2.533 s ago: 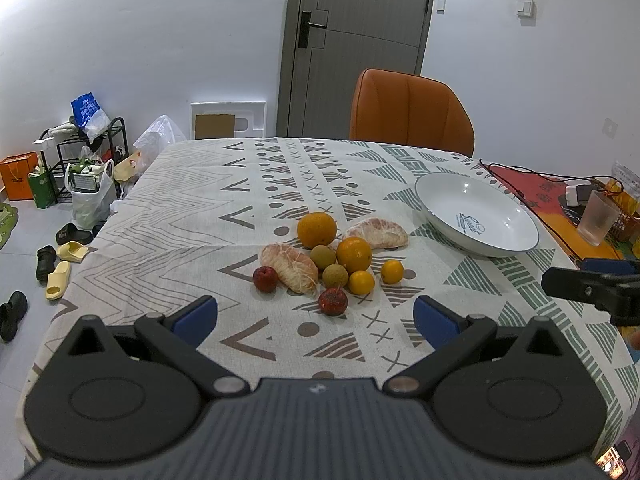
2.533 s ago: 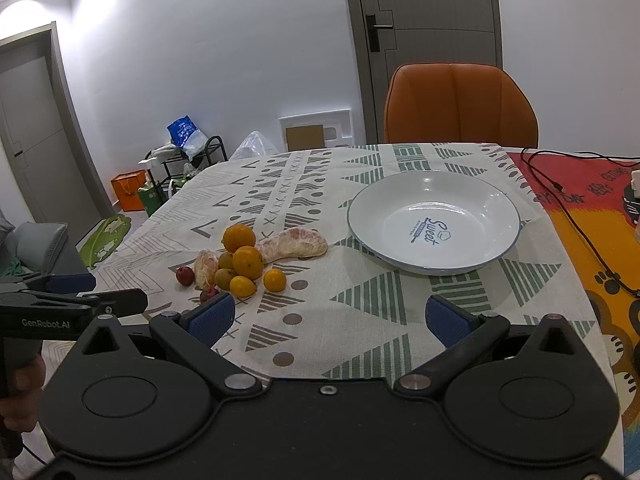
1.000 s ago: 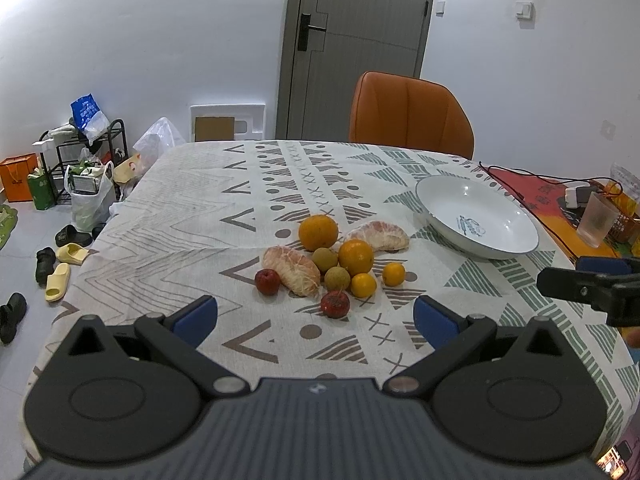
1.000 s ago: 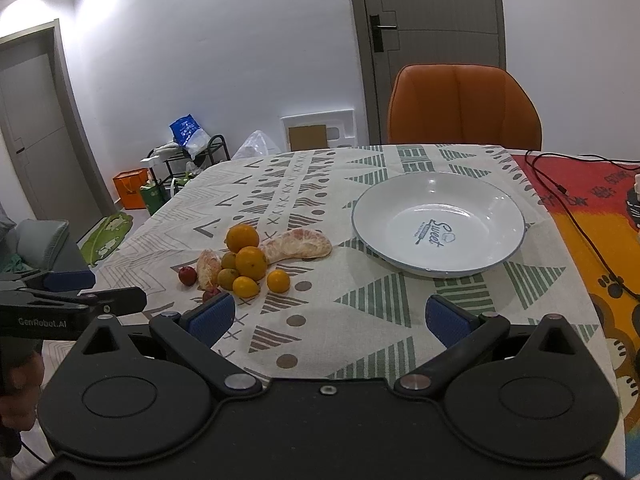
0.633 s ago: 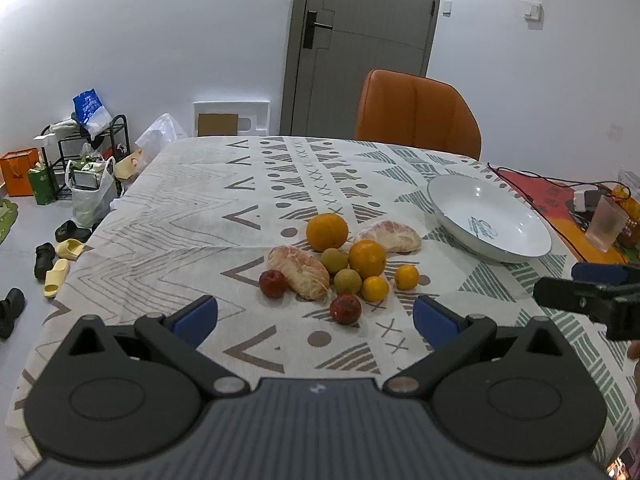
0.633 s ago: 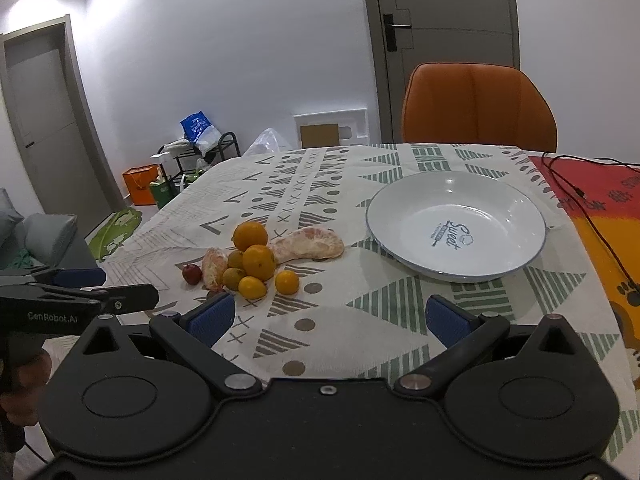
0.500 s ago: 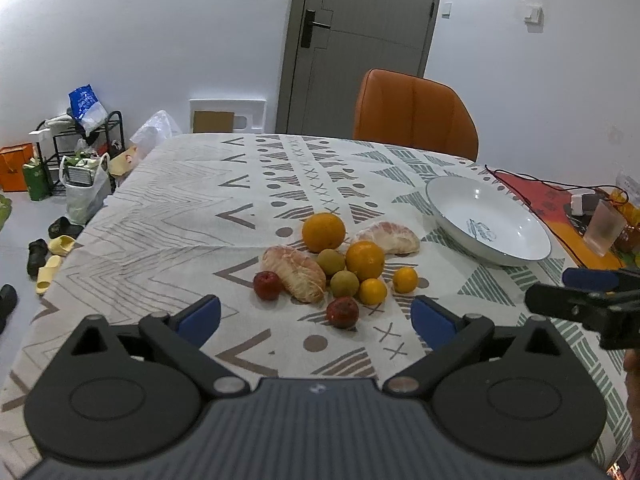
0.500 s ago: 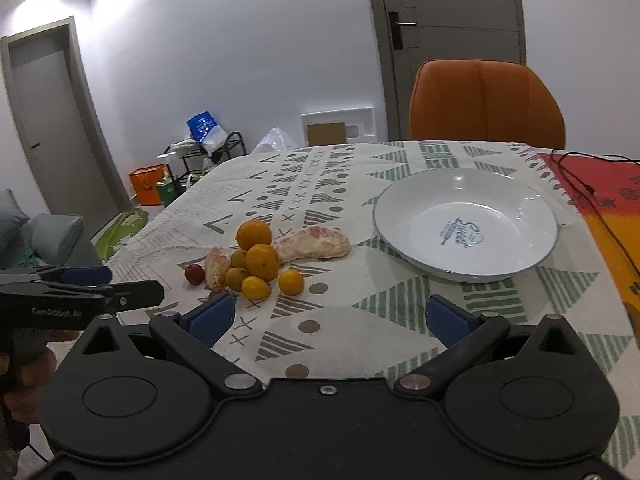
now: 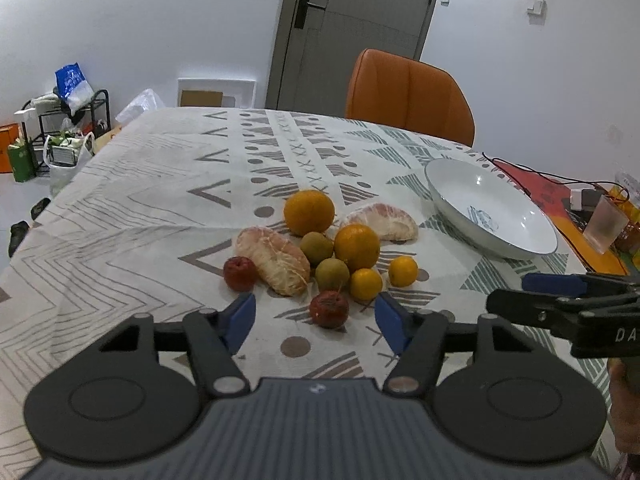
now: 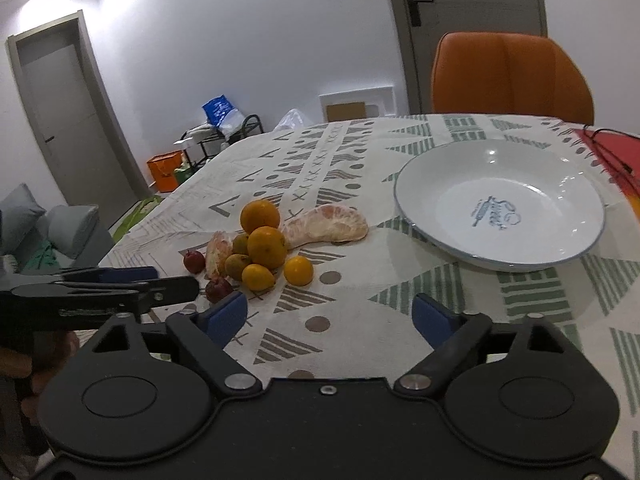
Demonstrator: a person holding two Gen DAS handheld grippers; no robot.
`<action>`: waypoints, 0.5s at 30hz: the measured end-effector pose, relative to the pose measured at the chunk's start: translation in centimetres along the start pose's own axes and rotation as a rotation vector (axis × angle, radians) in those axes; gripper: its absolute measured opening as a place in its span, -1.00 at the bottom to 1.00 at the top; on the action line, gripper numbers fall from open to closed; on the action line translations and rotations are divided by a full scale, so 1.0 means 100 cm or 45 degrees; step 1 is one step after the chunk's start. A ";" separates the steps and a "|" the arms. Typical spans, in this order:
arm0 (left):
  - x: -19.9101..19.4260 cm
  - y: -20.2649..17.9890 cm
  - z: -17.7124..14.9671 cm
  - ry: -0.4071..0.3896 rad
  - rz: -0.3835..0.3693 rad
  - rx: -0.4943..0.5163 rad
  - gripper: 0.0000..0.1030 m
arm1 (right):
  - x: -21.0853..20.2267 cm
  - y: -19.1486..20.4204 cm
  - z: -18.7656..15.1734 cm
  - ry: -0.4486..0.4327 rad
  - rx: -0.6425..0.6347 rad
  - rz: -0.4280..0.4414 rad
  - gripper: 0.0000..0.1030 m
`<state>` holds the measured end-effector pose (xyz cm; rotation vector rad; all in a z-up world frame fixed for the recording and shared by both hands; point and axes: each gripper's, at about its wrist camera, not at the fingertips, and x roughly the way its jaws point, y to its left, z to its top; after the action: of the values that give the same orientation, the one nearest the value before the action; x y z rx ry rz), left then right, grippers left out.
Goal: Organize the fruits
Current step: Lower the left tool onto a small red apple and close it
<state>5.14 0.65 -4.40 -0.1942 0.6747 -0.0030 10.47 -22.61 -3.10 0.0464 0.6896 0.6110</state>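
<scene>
Both jaws spread wide, empty, left gripper (image 9: 316,318) nearing red fruit (image 9: 329,309)

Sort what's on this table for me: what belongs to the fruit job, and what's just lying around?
Job:
- fruit pile: oranges, peeled pomelo pieces, small red, green and yellow fruits
- white plate, holding nothing
- left claw and right claw, both open

Lying about:
- plastic cup
- black cable
- orange chair
</scene>
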 end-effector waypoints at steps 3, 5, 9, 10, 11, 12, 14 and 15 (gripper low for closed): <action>0.006 -0.004 0.000 0.007 -0.010 0.014 0.18 | 0.007 0.000 0.001 0.009 -0.009 0.016 0.57; 0.010 -0.005 0.001 0.014 -0.015 0.020 0.09 | 0.011 0.000 0.001 0.016 -0.015 0.026 0.51; 0.019 -0.007 0.000 0.038 -0.020 0.023 -0.09 | 0.020 0.000 0.002 0.033 -0.020 0.042 0.37; 0.022 -0.007 0.000 0.044 -0.020 0.024 -0.14 | 0.022 0.000 0.003 0.038 -0.023 0.047 0.37; 0.024 -0.007 0.000 0.050 -0.021 0.024 -0.20 | 0.024 0.000 0.003 0.041 -0.024 0.054 0.36; 0.026 -0.007 0.000 0.056 -0.022 0.026 -0.32 | 0.026 -0.001 0.003 0.044 -0.022 0.065 0.34; 0.030 -0.007 -0.001 0.075 -0.022 0.028 -0.52 | 0.029 -0.001 0.003 0.047 -0.024 0.079 0.28; 0.031 -0.007 -0.001 0.076 -0.022 0.027 -0.54 | 0.030 -0.001 0.004 0.049 -0.025 0.081 0.23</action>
<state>7.59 -0.26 -6.27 -0.1801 0.7325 -0.0323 12.56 -20.99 -4.57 0.0384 0.7214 0.6809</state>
